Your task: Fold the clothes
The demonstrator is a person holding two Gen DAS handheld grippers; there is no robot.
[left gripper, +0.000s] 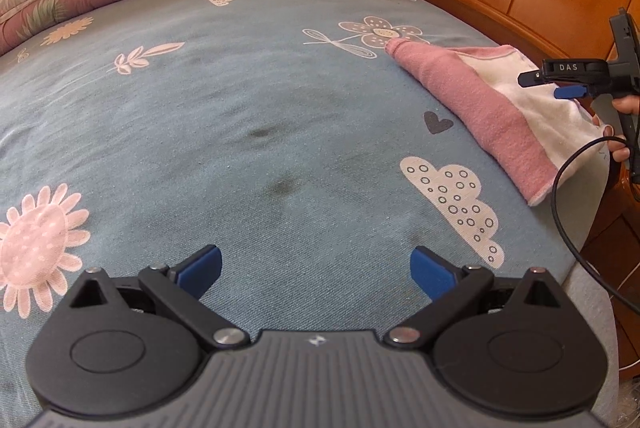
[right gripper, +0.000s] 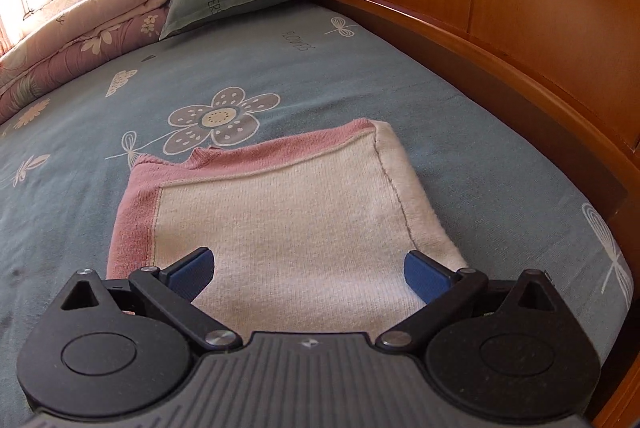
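Left of the folded pink-and-white garment, the left hand-held gripper hovers over bare bed sheet, jaws apart and empty. The garment lies near the headboard. Over its near edge, the right hand-held gripper is spread wide, gripping nothing. Likely next: pinch both layers squarely and keep the edges aligned.

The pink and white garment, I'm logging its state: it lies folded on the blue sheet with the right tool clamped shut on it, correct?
Not quite. The pink and white garment does lie folded on the blue sheet, but the right tool is open above it, as the right wrist view shows.
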